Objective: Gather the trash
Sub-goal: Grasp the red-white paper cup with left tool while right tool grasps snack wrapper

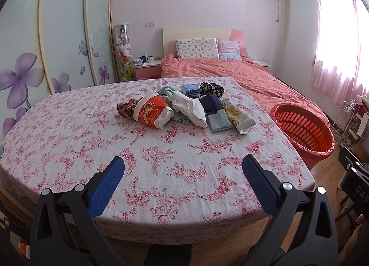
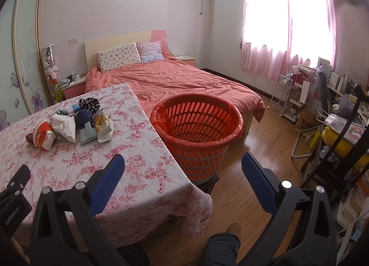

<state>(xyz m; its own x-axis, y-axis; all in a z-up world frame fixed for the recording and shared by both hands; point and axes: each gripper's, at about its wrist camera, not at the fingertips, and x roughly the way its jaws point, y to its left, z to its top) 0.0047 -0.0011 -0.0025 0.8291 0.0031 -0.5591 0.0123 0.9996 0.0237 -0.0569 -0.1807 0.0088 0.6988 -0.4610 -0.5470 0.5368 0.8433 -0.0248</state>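
Observation:
A pile of trash and cloth lies at the far middle of the table (image 1: 92,150): a red and white instant noodle cup (image 1: 152,112) on its side, a crumpled white bag (image 1: 189,107), a yellow snack wrapper (image 1: 238,114), a blue-grey packet (image 1: 218,117), a blue tissue pack (image 1: 190,88). The pile also shows in the right wrist view (image 2: 69,125). A red basket (image 2: 196,127) lined with a red bag stands off the table's right edge. My left gripper (image 1: 183,169) is open and empty over the near table. My right gripper (image 2: 183,169) is open and empty, near the basket.
A bed with a salmon cover (image 2: 180,81) lies behind the table and basket. A wardrobe with purple flowers (image 1: 46,58) is on the left. A white rack (image 2: 282,95) and a cluttered desk (image 2: 341,113) stand on the right. Wooden floor (image 2: 253,139) lies between.

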